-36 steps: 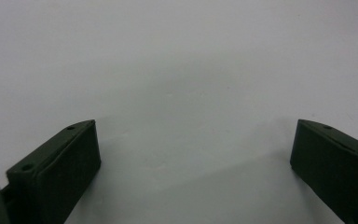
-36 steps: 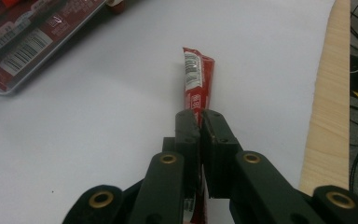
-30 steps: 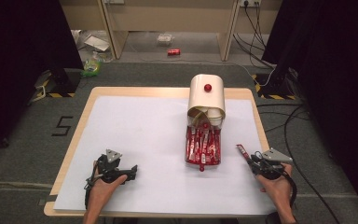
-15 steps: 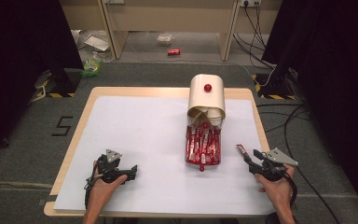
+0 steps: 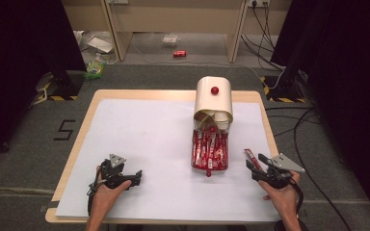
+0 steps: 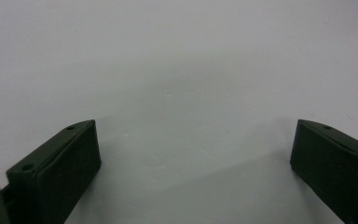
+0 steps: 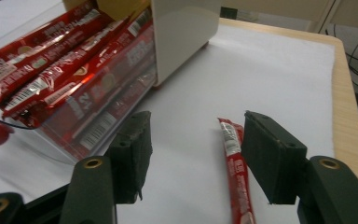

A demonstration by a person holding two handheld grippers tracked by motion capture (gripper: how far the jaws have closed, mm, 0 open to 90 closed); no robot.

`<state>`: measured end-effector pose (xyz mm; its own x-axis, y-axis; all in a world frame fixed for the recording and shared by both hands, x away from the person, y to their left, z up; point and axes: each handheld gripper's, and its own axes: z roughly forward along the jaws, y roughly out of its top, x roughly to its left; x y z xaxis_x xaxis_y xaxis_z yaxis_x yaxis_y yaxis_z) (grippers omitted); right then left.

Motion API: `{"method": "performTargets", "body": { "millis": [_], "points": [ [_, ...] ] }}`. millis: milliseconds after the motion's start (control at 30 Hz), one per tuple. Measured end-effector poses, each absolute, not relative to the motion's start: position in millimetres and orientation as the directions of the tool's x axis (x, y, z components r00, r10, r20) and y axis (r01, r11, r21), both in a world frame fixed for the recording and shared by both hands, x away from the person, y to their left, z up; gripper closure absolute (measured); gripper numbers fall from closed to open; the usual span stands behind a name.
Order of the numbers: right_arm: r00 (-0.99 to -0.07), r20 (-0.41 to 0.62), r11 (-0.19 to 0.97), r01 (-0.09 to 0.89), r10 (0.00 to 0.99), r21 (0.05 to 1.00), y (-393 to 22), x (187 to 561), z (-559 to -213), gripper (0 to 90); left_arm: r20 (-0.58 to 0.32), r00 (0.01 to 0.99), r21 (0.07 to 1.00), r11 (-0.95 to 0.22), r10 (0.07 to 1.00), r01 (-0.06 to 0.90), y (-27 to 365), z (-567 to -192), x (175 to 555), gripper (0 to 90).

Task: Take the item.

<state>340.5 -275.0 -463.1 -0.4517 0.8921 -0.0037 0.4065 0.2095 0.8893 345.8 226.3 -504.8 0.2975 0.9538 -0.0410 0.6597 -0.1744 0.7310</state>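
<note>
Right tool is sitting at the counter's 4 o'clock corner, jaws having just been opening, parted, gripping nothing. Red sachet is lying flat between them, nearer one pad, at 3 o'clock of the sachet tray. Left tool is resting at 7 o'clock, jaws wide, empty.

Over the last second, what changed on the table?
The right gripper has just been opening its jaws, letting go of the red stick packet, which now lies on the white sheet between them. The left gripper, dispenser and drawer of packets stayed put.
</note>
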Motion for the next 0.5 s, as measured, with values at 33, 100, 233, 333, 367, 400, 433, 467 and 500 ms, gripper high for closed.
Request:
{"method": "performTargets", "body": {
  "millis": [33, 100, 233, 333, 367, 400, 433, 467, 500],
  "points": [
    [-0.458, 0.003, 0.205, 0.404, 0.889, 0.891, -271.9, 339.0, -462.5, 40.7, -0.041, 0.297, 0.732, -0.174, 0.954, 0.659, 226.1, -504.9, 345.8, 0.9],
    [-0.462, 0.003, 0.204, 0.398, 0.887, 0.895, -269.0, 337.7, -462.0, 38.5, -0.042, 0.298, 0.731, -0.174, 0.954, 0.660, 226.3, -504.8, 345.8, 0.9],
    [-0.479, -0.003, 0.213, 0.385, 0.878, 0.898, -261.4, 334.6, -462.1, 33.2, -0.041, 0.299, 0.730, -0.175, 0.954, 0.661, 226.2, -504.8, 345.9, 0.7],
    [-0.495, -0.009, 0.224, 0.377, 0.869, 0.899, -257.3, 333.1, -462.6, 31.9, -0.042, 0.298, 0.730, -0.174, 0.954, 0.661, 226.2, -504.8, 346.0, 0.7],
    [-0.502, -0.013, 0.231, 0.374, 0.865, 0.898, -255.4, 332.1, -463.0, 31.2, -0.042, 0.299, 0.730, -0.175, 0.953, 0.661, 226.2, -504.8, 346.0, 0.7],
    [-0.509, -0.013, 0.235, 0.375, 0.861, 0.897, -253.2, 330.9, -463.4, 30.5, -0.042, 0.299, 0.730, -0.176, 0.953, 0.661, 226.2, -504.8, 346.1, 0.6],
    [-0.517, -0.017, 0.240, 0.369, 0.856, 0.898, -251.2, 329.7, -463.8, 30.3, -0.042, 0.300, 0.729, -0.176, 0.953, 0.661, 226.2, -504.8, 346.1, 0.4],
    [-0.517, -0.017, 0.240, 0.369, 0.856, 0.898, -251.2, 329.7, -463.8, 30.3, -0.042, 0.300, 0.729, -0.176, 0.953, 0.661, 226.2, -504.8, 346.1, 0.4],
    [-0.527, -0.011, 0.238, 0.365, 0.850, 0.900, -249.6, 329.0, -464.2, 29.6, -0.042, 0.299, 0.730, -0.175, 0.953, 0.661, 226.1, -504.9, 346.1, 0.4]
  ]
}}
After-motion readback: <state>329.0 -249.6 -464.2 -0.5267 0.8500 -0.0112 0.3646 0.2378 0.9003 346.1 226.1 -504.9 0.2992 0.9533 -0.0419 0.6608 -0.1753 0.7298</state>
